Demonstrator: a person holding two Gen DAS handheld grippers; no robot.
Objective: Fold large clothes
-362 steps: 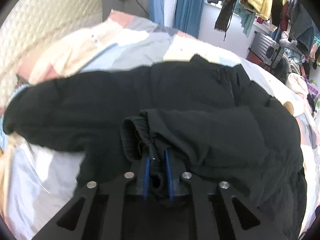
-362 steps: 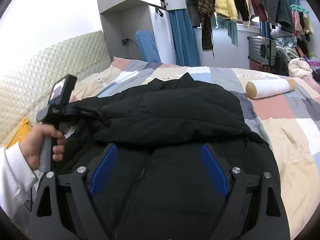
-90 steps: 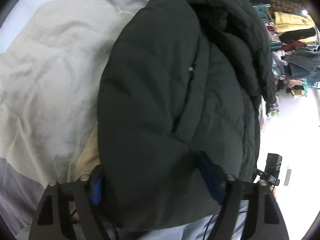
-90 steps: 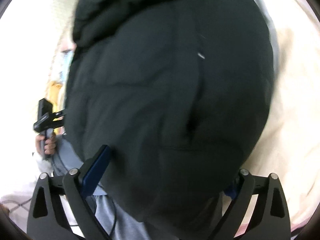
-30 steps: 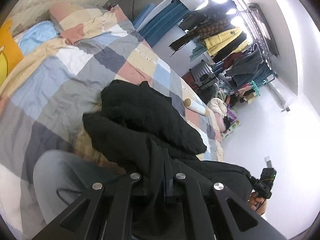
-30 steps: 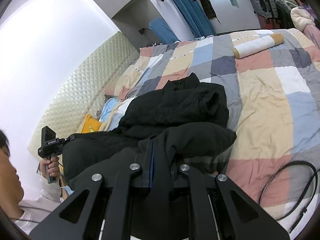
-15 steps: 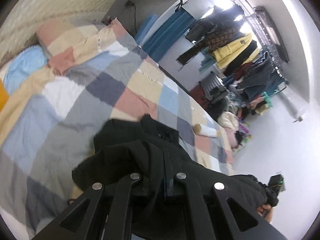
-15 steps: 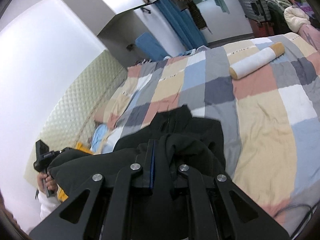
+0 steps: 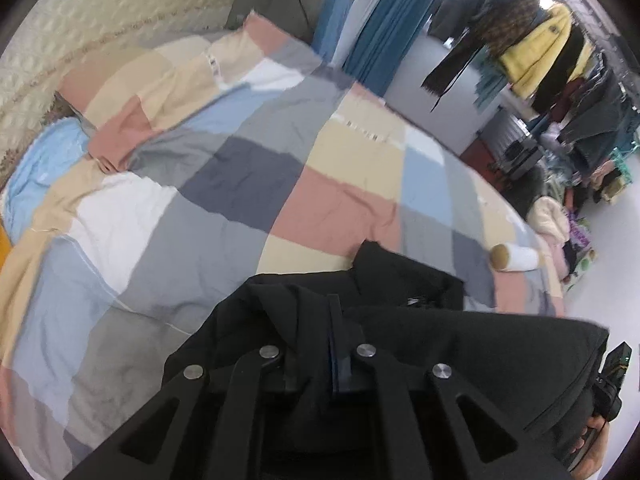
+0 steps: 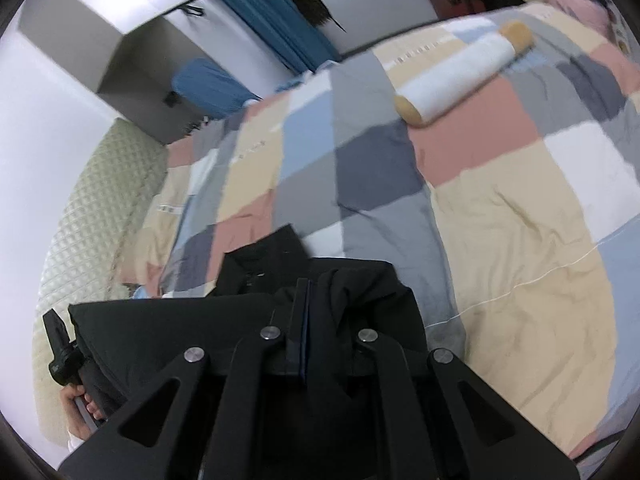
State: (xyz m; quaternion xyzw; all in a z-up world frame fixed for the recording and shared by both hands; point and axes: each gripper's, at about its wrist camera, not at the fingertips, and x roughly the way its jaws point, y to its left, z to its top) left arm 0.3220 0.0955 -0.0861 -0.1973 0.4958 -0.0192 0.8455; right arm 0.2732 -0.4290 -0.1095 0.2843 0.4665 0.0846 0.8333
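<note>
A black padded jacket (image 9: 460, 344) hangs folded between my two grippers above the patchwork bed (image 9: 248, 184). My left gripper (image 9: 334, 344) is shut on one edge of the jacket. My right gripper (image 10: 302, 332) is shut on the other edge of the jacket (image 10: 168, 332). The jacket's collar (image 10: 268, 256) hangs out in front, over the bedspread (image 10: 500, 208). Each view shows the other gripper in a hand at its edge, the right one (image 9: 608, 384) and the left one (image 10: 60, 348).
A white roll with tan ends (image 10: 464, 76) lies on the bed at the far right and also shows in the left wrist view (image 9: 516, 258). A quilted headboard (image 9: 100, 24) is on the left. A clothes rack with hanging garments (image 9: 532, 40) and blue curtains (image 10: 280, 32) stand beyond the bed.
Both grippers have risen with the jacket held between them. The jacket has come off the bed and the views have tilted up toward the far end of the bed.
</note>
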